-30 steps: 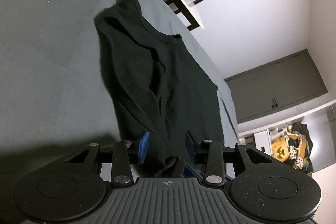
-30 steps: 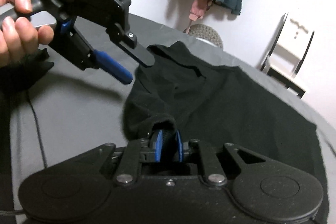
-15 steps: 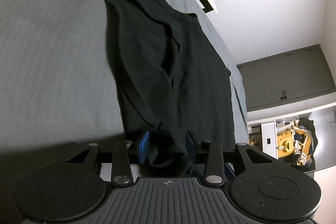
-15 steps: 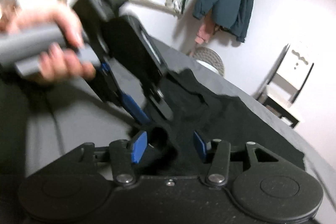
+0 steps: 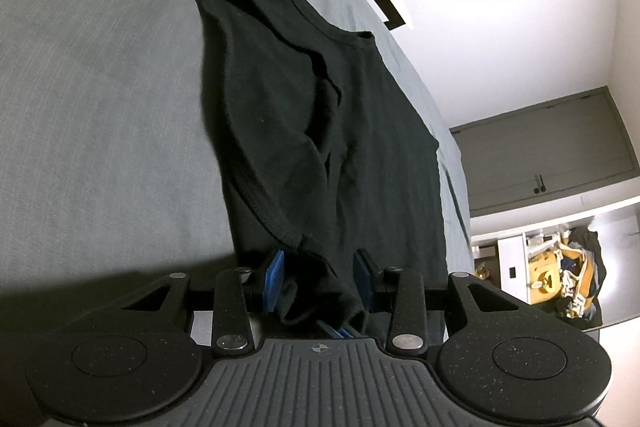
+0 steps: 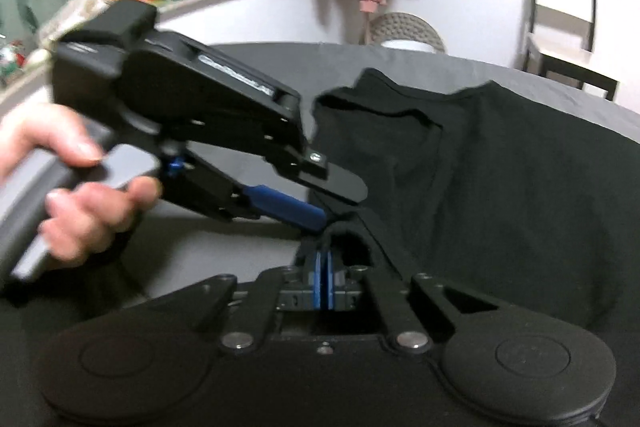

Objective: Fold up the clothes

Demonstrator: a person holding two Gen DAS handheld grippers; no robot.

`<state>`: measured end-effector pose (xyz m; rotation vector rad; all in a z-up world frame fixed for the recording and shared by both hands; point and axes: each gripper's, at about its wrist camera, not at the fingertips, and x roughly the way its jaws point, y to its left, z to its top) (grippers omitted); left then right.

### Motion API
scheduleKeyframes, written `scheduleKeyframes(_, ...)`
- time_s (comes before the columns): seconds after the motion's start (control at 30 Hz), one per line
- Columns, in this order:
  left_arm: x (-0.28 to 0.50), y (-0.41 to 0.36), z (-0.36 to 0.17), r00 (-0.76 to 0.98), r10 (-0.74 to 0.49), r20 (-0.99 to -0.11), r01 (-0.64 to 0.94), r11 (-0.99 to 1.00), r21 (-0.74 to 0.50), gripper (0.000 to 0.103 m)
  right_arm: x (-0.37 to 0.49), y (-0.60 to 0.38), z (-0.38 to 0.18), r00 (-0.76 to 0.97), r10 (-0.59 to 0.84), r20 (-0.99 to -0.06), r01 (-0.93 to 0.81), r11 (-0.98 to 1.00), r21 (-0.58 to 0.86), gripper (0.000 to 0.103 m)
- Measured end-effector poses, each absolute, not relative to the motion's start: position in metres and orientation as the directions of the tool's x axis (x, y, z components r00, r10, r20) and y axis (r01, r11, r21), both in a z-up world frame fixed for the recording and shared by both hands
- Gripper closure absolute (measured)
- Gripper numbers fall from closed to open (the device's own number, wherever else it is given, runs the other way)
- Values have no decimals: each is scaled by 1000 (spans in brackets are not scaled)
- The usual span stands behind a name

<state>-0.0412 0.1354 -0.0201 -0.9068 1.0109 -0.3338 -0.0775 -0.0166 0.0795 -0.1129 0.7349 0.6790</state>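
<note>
The left tongs (image 5: 318, 277) gape around a bunched corner of the black shirt (image 5: 316, 131) on grey bedding (image 5: 100, 87).

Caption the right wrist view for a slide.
Right claw shut beside black shirt on grey bed; left claw open at its hem.

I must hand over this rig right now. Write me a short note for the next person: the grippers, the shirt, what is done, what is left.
Left gripper: open, a bunched edge of the black shirt lies between its pads, not pinched.
Right gripper: pads pressed together; shirt cloth sits just above them, whether it is caught I cannot tell.
The shirt lies on the grey bed, one side already turned over the middle, collar at the far end.
Left: close the left gripper on the edge, finish the fold, smooth it.
</note>
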Motion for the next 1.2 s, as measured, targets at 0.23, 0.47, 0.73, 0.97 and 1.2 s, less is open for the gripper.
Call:
scheduleKeyframes(0.23,-57,148,-2,549,-523,-652,-193,679,-708,65,-116,-24,93,434,693,-576,-773,614,156,99)
scheduleKeyframes(0.47,-67,167,23,462,-462,-757,-172,791,-587,60,-132,1,72,426,688,-587,-841,541,23,98)
scheduleKeyframes(0.73,-70,159,64,531,-367,-764,76,918,-388,23,-128,10,63,421,654,-628,-834,551,15,94)
scheduleKeyframes(0.97,-67,138,76,475,-299,-827,389,915,-107,23,-127,-4,68,416,659,-626,-795,598,102,72)
scheduleKeyframes(1.2,-79,104,86,433,-277,-857,761,623,183,23,-113,-9,67,359,717,-597,-731,614,297,69)
